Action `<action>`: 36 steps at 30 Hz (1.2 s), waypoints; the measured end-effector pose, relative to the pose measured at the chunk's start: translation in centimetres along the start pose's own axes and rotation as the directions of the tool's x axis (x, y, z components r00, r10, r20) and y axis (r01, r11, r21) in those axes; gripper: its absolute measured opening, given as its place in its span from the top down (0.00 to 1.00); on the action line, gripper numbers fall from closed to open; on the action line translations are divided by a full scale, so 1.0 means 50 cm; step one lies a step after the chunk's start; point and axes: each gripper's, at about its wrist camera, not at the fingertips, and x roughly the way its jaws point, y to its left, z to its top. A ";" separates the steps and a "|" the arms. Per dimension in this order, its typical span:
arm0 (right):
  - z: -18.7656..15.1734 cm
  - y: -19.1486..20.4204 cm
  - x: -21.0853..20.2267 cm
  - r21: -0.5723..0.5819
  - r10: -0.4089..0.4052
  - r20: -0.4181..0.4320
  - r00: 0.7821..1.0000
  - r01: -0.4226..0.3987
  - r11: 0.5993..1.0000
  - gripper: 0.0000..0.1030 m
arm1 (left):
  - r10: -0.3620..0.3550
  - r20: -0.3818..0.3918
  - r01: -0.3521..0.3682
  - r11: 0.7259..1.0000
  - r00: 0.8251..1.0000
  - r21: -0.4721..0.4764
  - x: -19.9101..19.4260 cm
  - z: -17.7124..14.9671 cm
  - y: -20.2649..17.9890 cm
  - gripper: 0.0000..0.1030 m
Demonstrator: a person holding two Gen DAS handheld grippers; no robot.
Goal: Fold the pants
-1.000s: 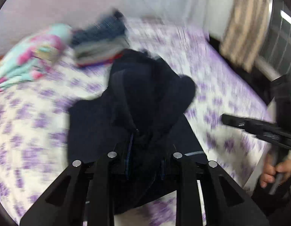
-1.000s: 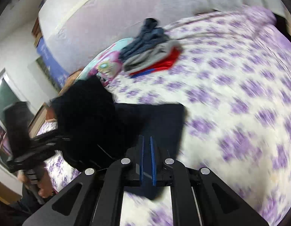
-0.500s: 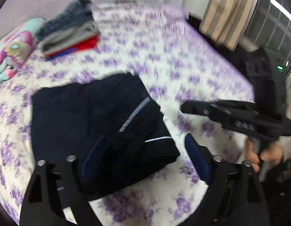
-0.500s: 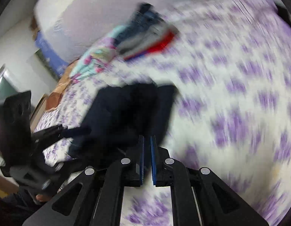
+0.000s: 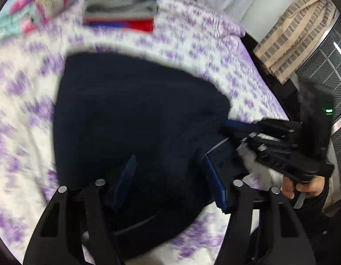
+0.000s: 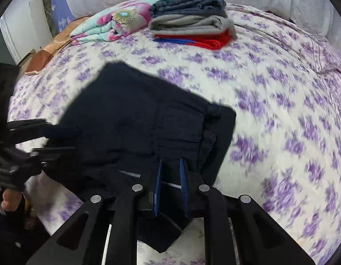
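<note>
The dark navy pants (image 5: 135,119) lie folded into a thick bundle on the purple-flowered bedspread (image 5: 203,50); they also show in the right wrist view (image 6: 137,121). My left gripper (image 5: 168,172) is open, its blue pads straddling the near edge of the bundle. My right gripper (image 6: 170,170) is slightly open, its pads either side of the bundle's near edge, the cloth loose between them. In the left wrist view the right gripper (image 5: 234,125) touches the bundle's right side. In the right wrist view the left gripper (image 6: 66,139) is at the bundle's left side.
A stack of folded clothes (image 6: 192,17), denim over grey over red, sits at the back of the bed. A folded floral blanket (image 6: 113,24) lies left of it. A striped curtain (image 5: 292,35) hangs beyond the bed's right edge.
The pants went from held up and draped to lying folded on the bed. My left gripper opened and came down over the bundle. My right gripper has parted slightly at the near edge.
</note>
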 end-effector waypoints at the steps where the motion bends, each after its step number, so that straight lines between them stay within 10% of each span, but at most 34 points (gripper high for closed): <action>1: 0.002 0.008 0.000 -0.017 -0.021 0.000 1.000 0.021 1.000 0.85 | -0.015 0.032 0.014 1.000 0.999 0.013 -0.005 -0.008 0.003 0.41; 5: 0.061 0.039 -0.017 -0.104 -0.056 -0.066 0.996 0.049 0.993 0.80 | 0.004 0.049 -0.006 1.000 0.999 0.030 -0.047 -0.023 -0.012 0.41; 9: 0.177 0.085 -0.048 -0.154 0.048 0.002 0.999 -0.048 0.987 0.69 | -0.035 0.118 0.029 0.999 0.992 0.044 -0.117 -0.057 -0.024 0.41; 14: 0.312 0.180 0.078 -0.156 0.181 -0.126 0.975 -0.200 0.967 0.75 | -0.104 0.156 0.099 0.994 0.982 0.044 -0.144 -0.049 -0.030 0.41; 19: 0.337 0.228 0.241 -0.165 0.052 -0.291 0.955 -0.103 0.981 0.99 | -0.137 0.061 0.136 0.991 0.989 0.015 -0.074 -0.033 -0.013 0.41; 29: 0.328 0.219 0.299 -0.138 0.059 -0.346 0.936 -0.113 0.984 1.00 | 0.039 0.019 -0.041 0.995 0.999 0.094 -0.032 -0.051 -0.053 0.41; 31: 0.332 0.221 0.276 -0.126 0.101 -0.338 0.936 -0.152 0.980 0.94 | 0.038 0.016 -0.039 0.995 0.999 0.088 -0.036 -0.053 -0.055 0.41; 36: 0.299 0.165 0.100 -0.043 0.214 -0.137 0.967 -0.222 0.974 0.28 | 0.053 0.018 -0.054 0.994 0.998 0.094 -0.050 -0.058 -0.064 0.41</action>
